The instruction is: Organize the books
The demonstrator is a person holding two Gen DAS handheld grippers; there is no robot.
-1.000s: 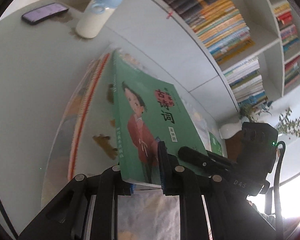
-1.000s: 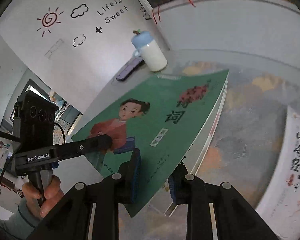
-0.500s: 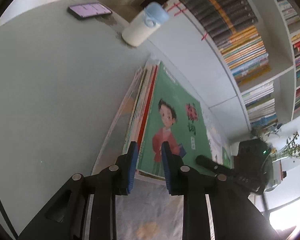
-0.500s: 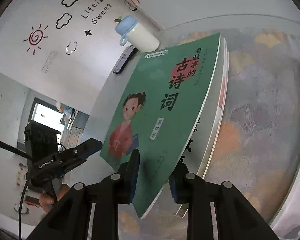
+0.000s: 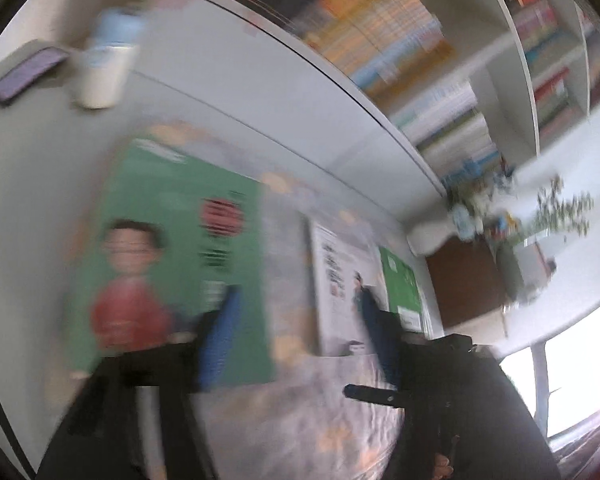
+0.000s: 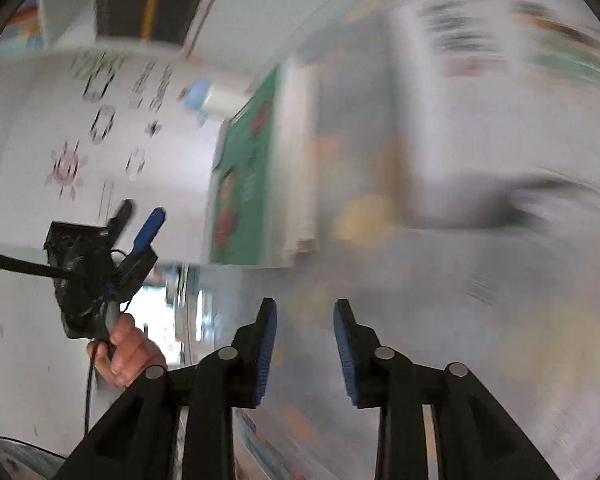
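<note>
Green book [image 5: 172,240] released on its stack; both jaws just spread, empty; loose stack may be knocked askew

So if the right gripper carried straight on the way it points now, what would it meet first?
Probably the patterned cloth on the table. The right gripper, its jaws just opening and empty, points at bare cloth right of the green book. Blur makes depth uncertain.
</note>
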